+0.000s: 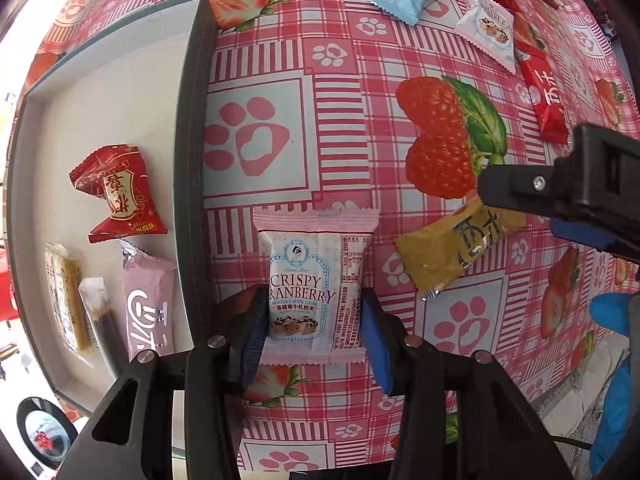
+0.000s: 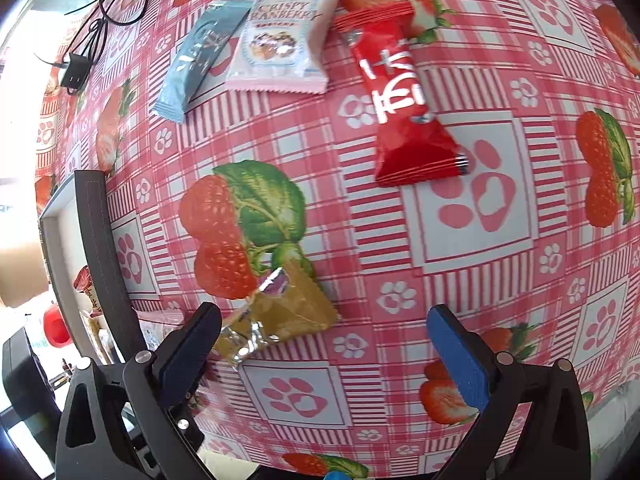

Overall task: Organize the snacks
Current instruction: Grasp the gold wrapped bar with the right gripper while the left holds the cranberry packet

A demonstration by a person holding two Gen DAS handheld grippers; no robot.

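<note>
My left gripper [image 1: 314, 330] is shut on a pink-and-white Crispy Cranberry packet [image 1: 316, 284], its blue pads pressing both sides, just right of the dark-rimmed box [image 1: 192, 160]. The box holds a red packet [image 1: 118, 194], a pink bar [image 1: 148, 304] and two slim bars [image 1: 74, 304]. My right gripper [image 2: 324, 354] is open over the tablecloth, its left finger beside a gold bar [image 2: 280, 312]. That gold bar [image 1: 460, 252] lies under the right gripper [image 1: 560, 208] in the left wrist view.
On the strawberry tablecloth lie a red bar [image 2: 404, 108], a second Crispy Cranberry packet [image 2: 284, 40] and a blue bar [image 2: 204, 56]. A black cable and plug [image 2: 76, 72] sit at the far left. The box wall [image 2: 100, 248] stands left of the right gripper.
</note>
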